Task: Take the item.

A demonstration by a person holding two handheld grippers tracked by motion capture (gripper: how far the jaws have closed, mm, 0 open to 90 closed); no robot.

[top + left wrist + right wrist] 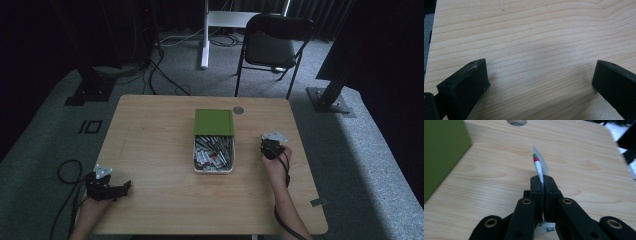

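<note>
Clearly the right tongs [541,180] pinch one wrapped packet [539,165] by its end, clear of the box [213,150] it likely came from. Left tongs [541,77] rest wide apart over bare surface [536,32], free to assist.

Table [536,37]: pale wood, visible grain, smooth matt finish. Left gripper [540,82] and right gripper [543,182]: black matt plastic, brass-looking rivets on right one's links. Sachet [539,165] in right jaws: clear glossy plastic film. Box lid [214,122]: flat matt green. Chair [272,42]: dark padded seat, metal frame. Floor: grey carpet.
</note>
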